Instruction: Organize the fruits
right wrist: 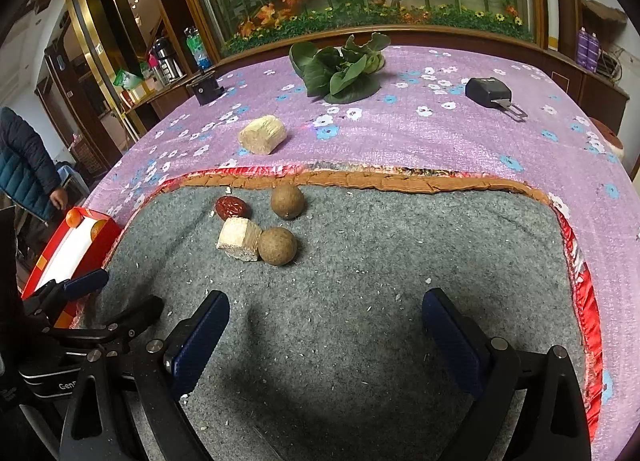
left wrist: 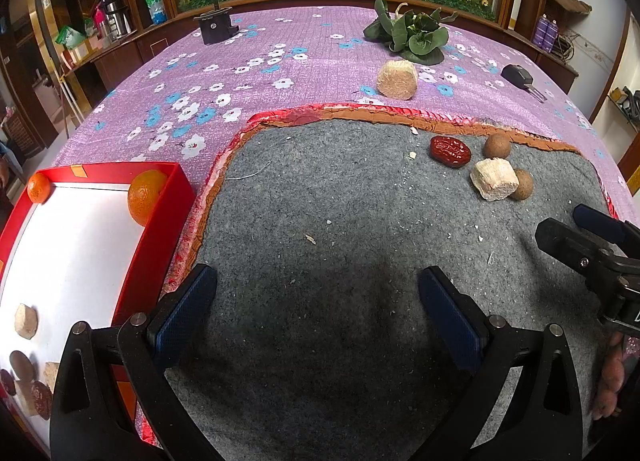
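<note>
On the grey felt mat point(left wrist: 320, 221) lie a red date point(left wrist: 450, 151), two brown round fruits point(left wrist: 497, 146) point(left wrist: 524, 184) and a pale cut chunk point(left wrist: 494, 179). The same group shows in the right wrist view: date point(right wrist: 232, 207), brown fruits point(right wrist: 287, 201) point(right wrist: 277, 245), chunk point(right wrist: 239, 245). A red box with a white floor point(left wrist: 160, 221) at left holds two oranges point(left wrist: 145, 197) point(left wrist: 39, 187) and several small pieces. My left gripper point(left wrist: 318, 301) is open and empty over the mat. My right gripper point(right wrist: 326, 325) is open and empty.
A larger pale chunk point(left wrist: 397, 80) lies on the purple flowered cloth point(left wrist: 280, 41) beyond the mat. Leafy greens point(left wrist: 412, 35), a black device point(left wrist: 518, 77) and a black block point(left wrist: 216, 25) lie farther back. A person in a blue jacket point(right wrist: 24, 169) stands at left.
</note>
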{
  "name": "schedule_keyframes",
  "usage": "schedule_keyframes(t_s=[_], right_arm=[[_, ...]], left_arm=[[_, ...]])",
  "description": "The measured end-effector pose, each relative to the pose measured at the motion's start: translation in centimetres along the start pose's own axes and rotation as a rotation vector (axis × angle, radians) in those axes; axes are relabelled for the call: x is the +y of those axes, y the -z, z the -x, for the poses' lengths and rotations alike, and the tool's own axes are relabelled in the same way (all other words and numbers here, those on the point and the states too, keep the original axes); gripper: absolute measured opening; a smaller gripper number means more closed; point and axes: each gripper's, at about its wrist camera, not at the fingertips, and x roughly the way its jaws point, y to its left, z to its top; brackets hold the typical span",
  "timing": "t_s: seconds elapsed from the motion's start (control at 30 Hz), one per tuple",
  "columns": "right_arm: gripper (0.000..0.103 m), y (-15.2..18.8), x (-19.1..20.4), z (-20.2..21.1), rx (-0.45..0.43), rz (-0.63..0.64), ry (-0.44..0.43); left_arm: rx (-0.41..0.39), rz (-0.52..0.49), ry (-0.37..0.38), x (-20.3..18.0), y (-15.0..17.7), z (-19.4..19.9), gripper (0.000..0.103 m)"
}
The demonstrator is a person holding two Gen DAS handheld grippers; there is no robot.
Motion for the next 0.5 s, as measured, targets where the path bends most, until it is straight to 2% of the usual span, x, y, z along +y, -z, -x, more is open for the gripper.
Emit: schedule_keyframes(t_s=[0.5], right_arm=[[0.098, 0.1, -1.2, 0.5, -0.026, -0.053, -0.077]], left_arm=[[0.000, 0.000, 0.000, 0.0, 0.0, 0.0, 0.103]])
